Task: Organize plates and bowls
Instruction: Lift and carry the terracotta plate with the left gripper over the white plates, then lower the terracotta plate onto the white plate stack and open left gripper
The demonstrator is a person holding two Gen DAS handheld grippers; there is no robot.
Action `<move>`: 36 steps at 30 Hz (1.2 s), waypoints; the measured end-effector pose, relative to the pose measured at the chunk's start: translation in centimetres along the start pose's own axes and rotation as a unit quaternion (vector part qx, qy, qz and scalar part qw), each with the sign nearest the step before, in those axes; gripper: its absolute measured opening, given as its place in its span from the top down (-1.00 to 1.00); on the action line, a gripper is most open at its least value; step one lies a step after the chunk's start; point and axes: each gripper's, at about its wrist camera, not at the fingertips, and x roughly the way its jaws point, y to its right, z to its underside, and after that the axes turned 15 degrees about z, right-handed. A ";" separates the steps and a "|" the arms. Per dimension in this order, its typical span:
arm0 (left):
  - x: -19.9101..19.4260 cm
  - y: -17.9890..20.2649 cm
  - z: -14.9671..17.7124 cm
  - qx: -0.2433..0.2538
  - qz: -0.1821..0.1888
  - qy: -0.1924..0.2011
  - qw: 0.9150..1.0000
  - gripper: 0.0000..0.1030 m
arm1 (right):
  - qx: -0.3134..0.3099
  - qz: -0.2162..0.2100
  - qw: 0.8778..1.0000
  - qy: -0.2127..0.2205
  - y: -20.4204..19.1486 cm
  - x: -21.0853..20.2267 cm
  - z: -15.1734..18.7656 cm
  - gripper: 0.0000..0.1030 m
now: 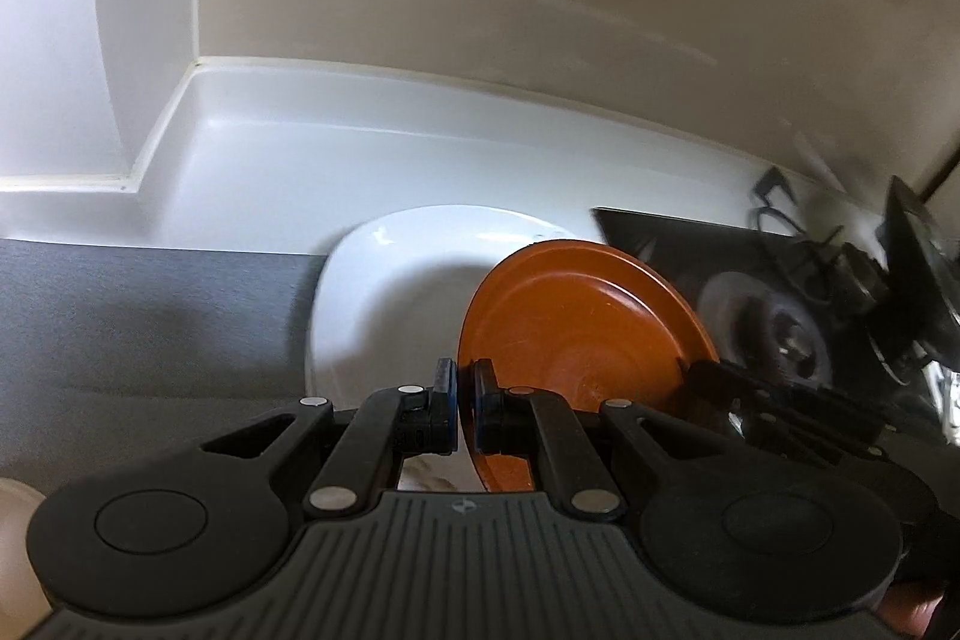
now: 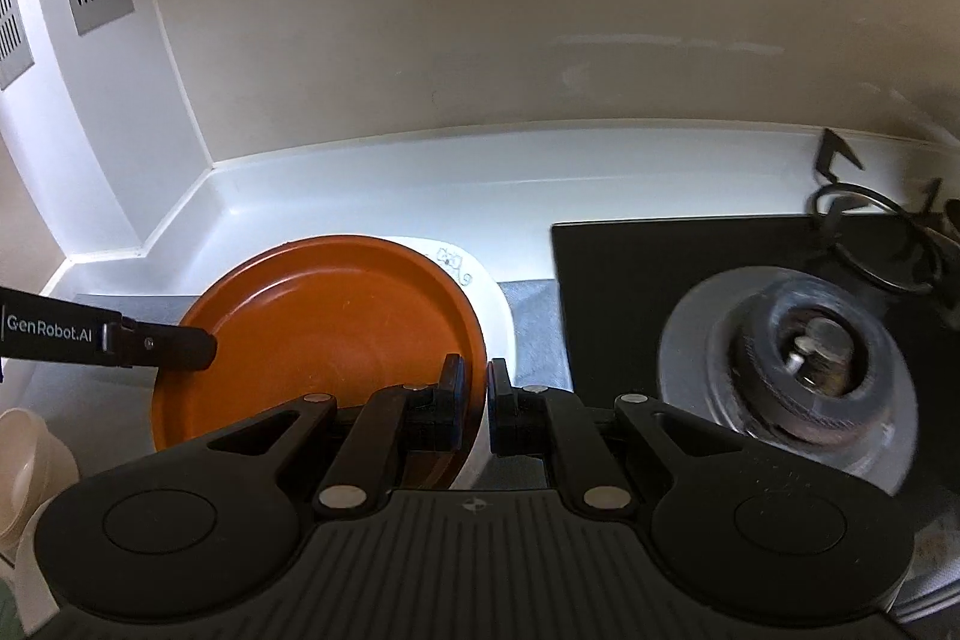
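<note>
Both grippers pinch the orange plate (image 2: 324,334) by opposite rims: the right gripper (image 2: 474,400) on its near right edge, the left gripper (image 1: 462,403) on its left edge. The plate tilts over a white dish (image 1: 384,292) on the surface (image 1: 150,316), hiding most of it. A stove burner (image 2: 798,370) blurs at right.

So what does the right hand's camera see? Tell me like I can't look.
The right gripper is pinching the near rim of an orange plate, while the left gripper holds its far side. Under it sits a white dish on the white counter, and a black stove with a gas burner is on the right.
</note>
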 end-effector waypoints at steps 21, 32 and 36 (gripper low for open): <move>4.9 -4.1 -1.4 -0.009 -0.055 -0.032 0.998 0.90 | -0.036 -0.003 0.999 -0.039 -4.1 7.5 -0.4 0.84; 1.9 -0.9 -0.8 0.035 -0.039 0.017 0.999 -0.99 | -0.030 0.019 0.999 -0.008 -3.4 5.4 -0.3 0.04; -1.1 -0.8 -0.6 0.022 -0.026 0.030 0.999 -0.99 | 0.004 0.029 0.999 0.014 -1.3 1.3 0.0 -0.30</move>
